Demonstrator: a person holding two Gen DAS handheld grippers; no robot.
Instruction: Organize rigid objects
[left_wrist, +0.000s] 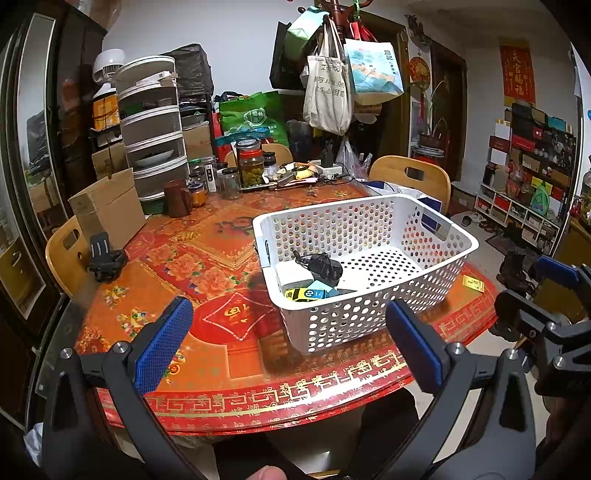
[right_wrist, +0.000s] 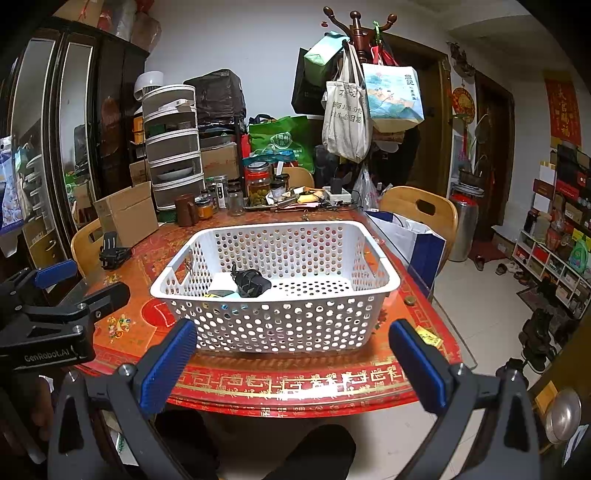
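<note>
Both grippers hang at the near table edge with nothing between their blue pads. The left gripper (left_wrist: 288, 343) is spread wide, and so is the right gripper (right_wrist: 293, 363). Just ahead stands the white basket (right_wrist: 280, 325) on the red table (right_wrist: 295, 384). In its near-left corner lie a black adapter (left_wrist: 321, 264), a yellow toy car (left_wrist: 306, 293) and a white box (left_wrist: 291, 271), touching one another.

Still out on the table are a black clip stand (left_wrist: 105, 256) well to the left, beside a carton (left_wrist: 107, 210), and a small yellow packet (left_wrist: 472, 283) just right of the basket.

The stand looks stiff, light and knobbly; I judge its upright ribbed back the best place to pinch. The packet lies flat and thin, likely to slide on the glossy top, so it needs an edge grip.
</note>
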